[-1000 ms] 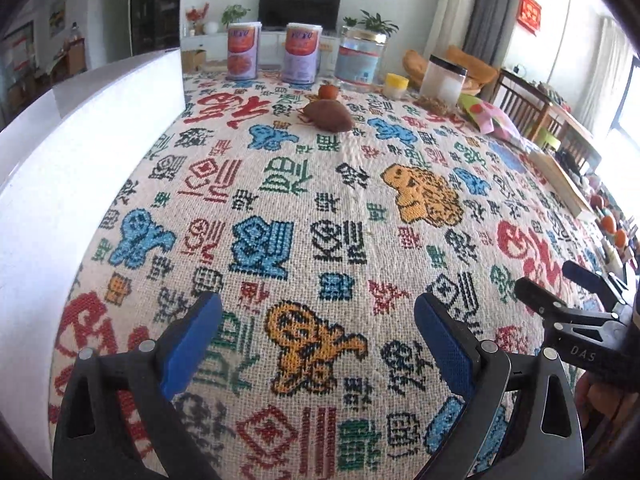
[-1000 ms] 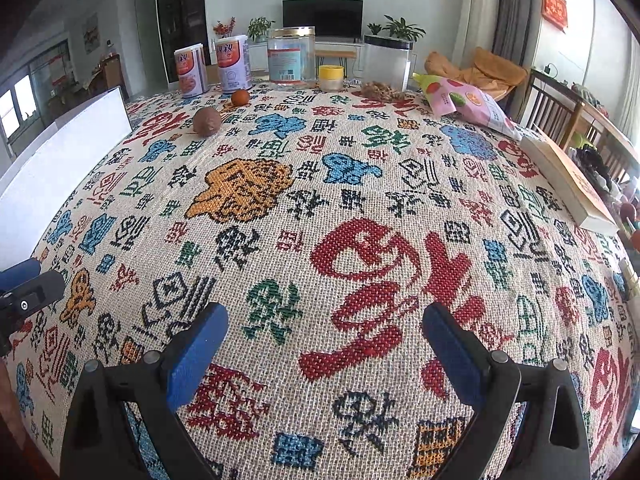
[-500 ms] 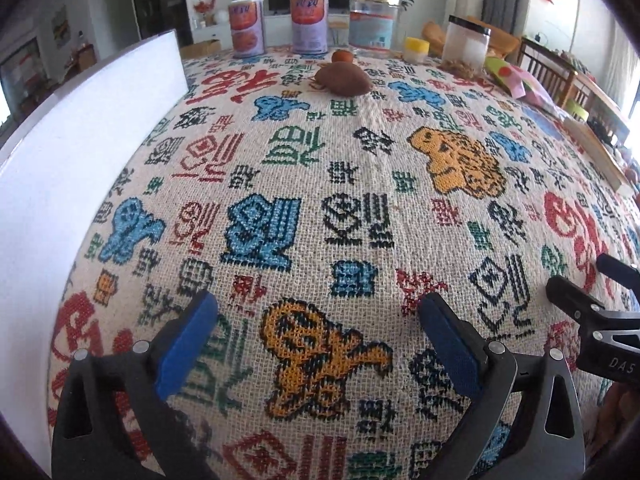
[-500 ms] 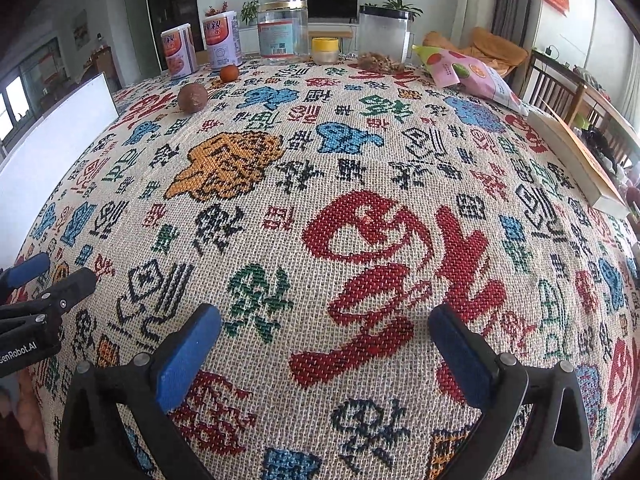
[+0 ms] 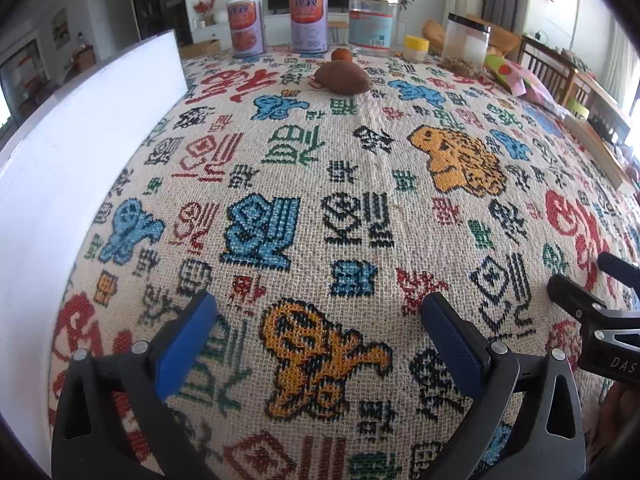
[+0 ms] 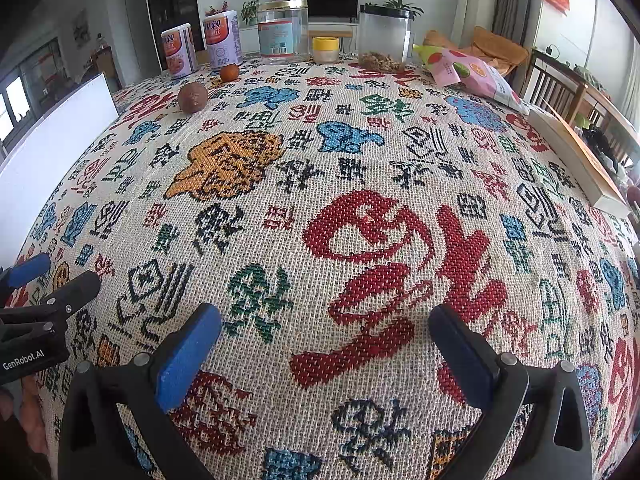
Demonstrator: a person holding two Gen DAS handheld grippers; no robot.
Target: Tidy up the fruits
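Both pairs of jaws stand a touch wider than a second ago, and my left view has dipped, so the far end of the table sits higher in the picture than it did. Right now the left gripper (image 5: 318, 320) hangs over the woven tablecloth (image 5: 360, 184) with its blue pads spread as far apart as I've seen them, and nothing but patterned cloth lies between them. Same story on the right gripper (image 6: 324, 332): fingers fully splayed, empty, tilted down at a big red character in the weave.

Fruit now. I've got a brown, oval fruit (image 5: 342, 77) lying on the cloth towards the far end of the table, and a small orange fruit (image 5: 341, 54) just behind it, close but I can't tell if they touch. From the right view the brown one (image 6: 192, 97) looks round, and the orange one (image 6: 229, 73) sits apart from it, nearer the tins. Both are well away from my grippers.

Behind the fruit stand two tins (image 5: 308, 22), a clear jar (image 5: 374, 24), a little yellow-lidded pot (image 5: 416, 49) and a black-lidded clear container (image 5: 467, 40). A pink snack bag (image 6: 472, 72) lies over to the right, with a flat book or box (image 6: 576, 156) at the right edge. A white board (image 5: 60, 168) runs along the left side. In each view the other gripper pokes in at the side, with a bit of hand beneath it.
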